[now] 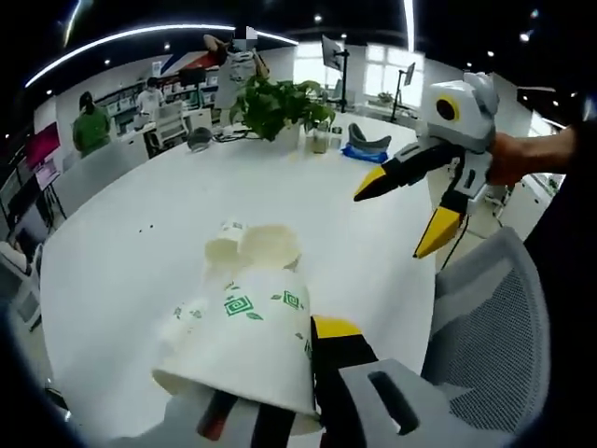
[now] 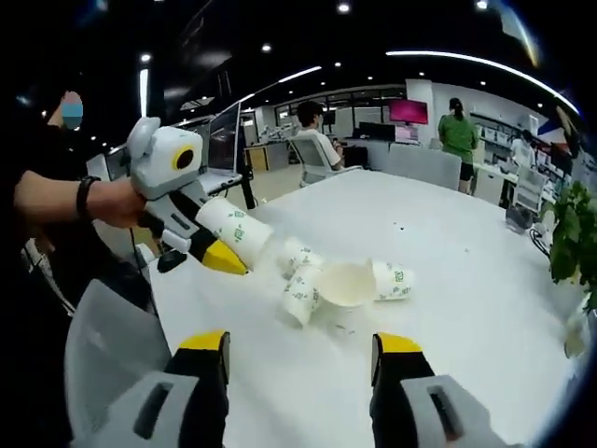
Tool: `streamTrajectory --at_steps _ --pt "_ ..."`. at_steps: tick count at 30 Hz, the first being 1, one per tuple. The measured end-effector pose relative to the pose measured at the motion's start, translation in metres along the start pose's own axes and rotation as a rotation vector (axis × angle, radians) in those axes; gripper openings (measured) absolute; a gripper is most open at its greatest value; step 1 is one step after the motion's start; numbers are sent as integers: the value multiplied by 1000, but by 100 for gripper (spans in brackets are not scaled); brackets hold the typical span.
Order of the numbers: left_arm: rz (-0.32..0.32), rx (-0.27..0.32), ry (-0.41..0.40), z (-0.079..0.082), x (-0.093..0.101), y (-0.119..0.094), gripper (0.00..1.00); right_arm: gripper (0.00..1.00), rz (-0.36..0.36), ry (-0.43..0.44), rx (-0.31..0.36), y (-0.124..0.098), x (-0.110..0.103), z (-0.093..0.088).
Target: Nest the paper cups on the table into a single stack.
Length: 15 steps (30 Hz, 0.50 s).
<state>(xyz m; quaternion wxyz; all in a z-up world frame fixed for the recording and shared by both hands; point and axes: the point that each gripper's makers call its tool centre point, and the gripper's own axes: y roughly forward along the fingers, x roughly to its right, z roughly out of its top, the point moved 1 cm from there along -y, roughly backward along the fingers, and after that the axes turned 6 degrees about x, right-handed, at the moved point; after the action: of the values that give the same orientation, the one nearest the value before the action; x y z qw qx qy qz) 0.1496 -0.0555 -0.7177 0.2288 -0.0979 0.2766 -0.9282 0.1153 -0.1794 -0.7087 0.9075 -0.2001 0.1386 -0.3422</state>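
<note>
So far, one white paper cup with green square prints [image 2: 233, 229] was gripped in the left tongs [image 2: 210, 247], lifted above the round white table [image 2: 448, 280]. A loose cluster of similar white paper cups [image 2: 340, 283] lay tipped on the table just beyond it, several on their sides, none visibly joined into one stack. Judging from this, most nesting remained undone. The right tongs [image 2: 298, 355] hovered wide apart and empty, near the cluster but not touching it. A grey mesh chair [image 1: 490, 317] stood beside the table.
</note>
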Motion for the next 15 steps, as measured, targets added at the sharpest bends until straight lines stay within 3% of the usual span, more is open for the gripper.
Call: streamTrajectory --at_steps 3,7,15 --pt "29 7 0 6 -4 -8 0 61 5 11 -3 -2 0 -2" --pt "60 134 -61 39 -3 -7 0 61 9 41 1 -3 1 -5" --pt "68 128 -29 43 12 12 0 61 23 34 -44 -10 7 -9"
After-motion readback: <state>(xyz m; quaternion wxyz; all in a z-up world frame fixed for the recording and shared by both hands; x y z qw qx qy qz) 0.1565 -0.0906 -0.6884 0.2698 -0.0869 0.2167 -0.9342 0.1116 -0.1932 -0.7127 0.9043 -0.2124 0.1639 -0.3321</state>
